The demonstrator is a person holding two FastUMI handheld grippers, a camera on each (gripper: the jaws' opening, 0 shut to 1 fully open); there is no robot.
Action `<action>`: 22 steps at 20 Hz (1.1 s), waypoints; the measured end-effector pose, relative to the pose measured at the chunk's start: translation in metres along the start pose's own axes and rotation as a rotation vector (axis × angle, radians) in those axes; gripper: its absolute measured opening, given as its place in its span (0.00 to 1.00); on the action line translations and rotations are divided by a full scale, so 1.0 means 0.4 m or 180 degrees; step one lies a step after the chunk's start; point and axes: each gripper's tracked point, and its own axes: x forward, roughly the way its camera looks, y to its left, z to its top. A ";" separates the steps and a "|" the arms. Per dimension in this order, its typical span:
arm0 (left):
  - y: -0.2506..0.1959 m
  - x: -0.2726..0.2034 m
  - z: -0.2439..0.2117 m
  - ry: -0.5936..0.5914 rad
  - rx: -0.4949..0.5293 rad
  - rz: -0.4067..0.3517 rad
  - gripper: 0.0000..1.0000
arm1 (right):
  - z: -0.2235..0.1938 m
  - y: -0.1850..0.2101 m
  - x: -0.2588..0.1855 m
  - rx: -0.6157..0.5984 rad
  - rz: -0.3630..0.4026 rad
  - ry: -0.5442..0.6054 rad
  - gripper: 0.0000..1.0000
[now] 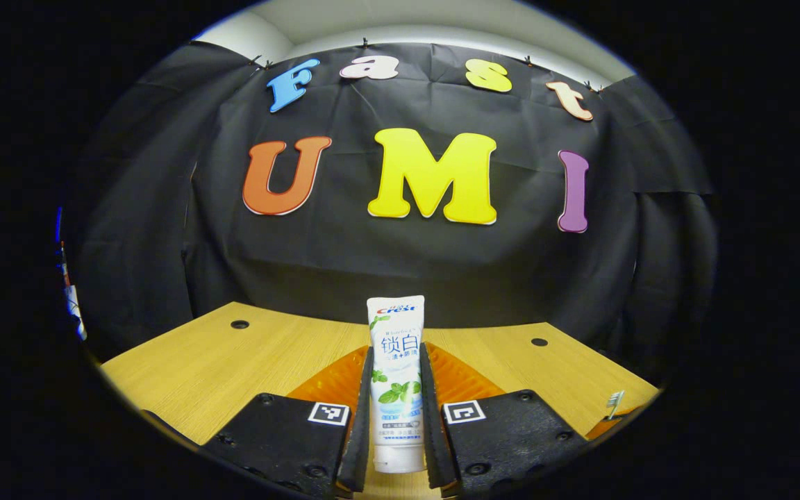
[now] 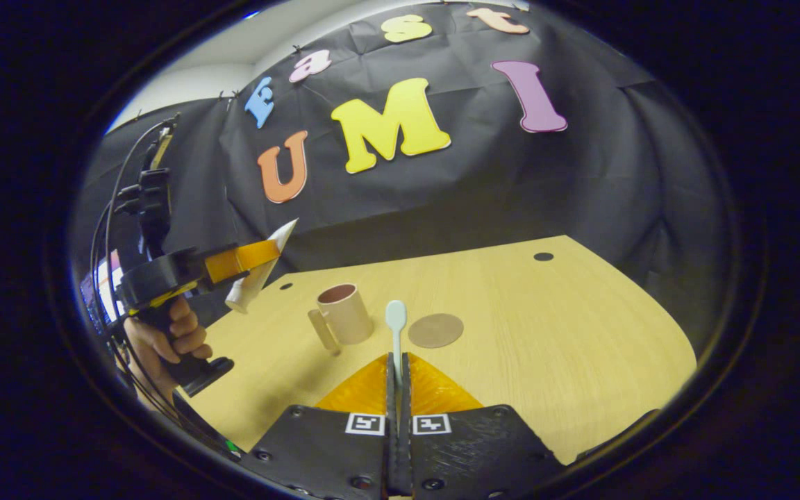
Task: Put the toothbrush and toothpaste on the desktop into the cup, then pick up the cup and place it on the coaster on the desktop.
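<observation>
Leftmost in the right gripper view, a hand [image 2: 164,340] grips the handle of the left tongs [image 2: 251,267], raised above the table's [image 2: 546,333] left edge. Those tongs are clamped on the toothpaste [image 2: 261,267], which hangs tilted, crimped end up and to the right, cap end down and to the left, clear of the table. To its right the cup [image 2: 344,314] stands upright on the table, mouth open, handle toward the camera and to the left. Next, the toothbrush [image 2: 396,333] rises straight from the right tongs [image 2: 398,389], whose fingers are pressed together on its handle; the rounded end of the brush points away from the camera, between the cup and the coaster. Just right of it the round coaster [image 2: 435,330] lies flat, near the cup but apart from it.

In the left gripper view, the toothpaste [image 1: 396,378] stands upright between the two fingers [image 1: 365,417] of the left tongs [image 1: 396,410], crimped end above them, cap end below. At the far right edge a small brush head [image 1: 614,401] shows, probably the toothbrush's bristled end, though it is too small to confirm.
</observation>
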 end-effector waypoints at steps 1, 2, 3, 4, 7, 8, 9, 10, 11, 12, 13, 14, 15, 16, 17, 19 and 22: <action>-0.003 0.022 -0.002 -0.0009 0.0031 -0.0017 0.39 | 0.007 -0.005 -0.003 0.0007 -0.0008 -0.0016 0.00; -0.005 0.041 -0.003 -0.0002 0.0032 -0.0026 0.35 | 0.007 -0.011 -0.005 0.0018 -0.0016 -0.0014 0.00; -0.011 0.057 -0.010 0.0005 0.0006 -0.0049 0.35 | 0.006 -0.015 -0.006 0.0046 -0.0012 0.0001 0.00; -0.014 0.073 -0.012 0.0019 -0.0033 -0.0070 0.35 | 0.004 -0.016 -0.006 0.0072 0.0008 0.0015 0.00; -0.015 0.104 -0.009 -0.0010 -0.0111 -0.0082 0.35 | 0.002 -0.023 -0.004 0.0109 0.0015 0.0023 0.00; -0.015 0.110 -0.009 -0.0003 -0.0126 -0.0096 0.35 | 0.002 -0.024 -0.003 0.0117 0.0011 0.0025 0.00; -0.014 0.118 -0.003 -0.0007 -0.0134 -0.0105 0.35 | 0.001 -0.026 -0.003 0.0111 0.0007 0.0033 0.00; -0.013 0.123 0.000 -0.0022 -0.0132 -0.0106 0.35 | 0.000 -0.025 -0.004 0.0109 0.0011 0.0032 0.00; -0.011 0.129 0.001 -0.0035 -0.0115 -0.0108 0.36 | 0.000 -0.021 -0.003 0.0109 0.0027 0.0029 0.00; -0.009 0.133 0.003 -0.0043 -0.0095 -0.0097 0.39 | 0.000 -0.018 -0.003 0.0107 0.0039 0.0028 0.00; -0.006 0.136 0.002 -0.0042 -0.0076 -0.0085 0.35 | -0.002 -0.016 -0.001 0.0097 0.0047 0.0028 0.00; -0.006 0.140 0.003 -0.0046 -0.0073 -0.0078 0.35 | -0.003 -0.016 0.001 0.0081 0.0042 0.0039 0.00; -0.003 0.142 0.001 -0.0040 -0.0080 -0.0076 0.35 | -0.005 -0.016 0.002 0.0060 0.0036 0.0054 0.00; -0.005 0.144 -0.004 -0.0029 -0.0099 -0.0083 0.36 | -0.008 -0.018 0.005 0.0050 0.0031 0.0061 0.00; -0.005 0.146 -0.005 -0.0008 -0.0123 -0.0092 0.36 | -0.010 -0.019 0.010 0.0050 0.0028 0.0068 0.00; -0.012 0.144 -0.008 0.0007 -0.0140 -0.0109 0.37 | -0.011 -0.021 0.013 0.0075 0.0028 0.0081 0.00; -0.010 0.151 0.001 -0.0014 -0.0120 -0.0115 0.37 | -0.009 -0.024 0.018 0.0098 0.0027 0.0076 0.00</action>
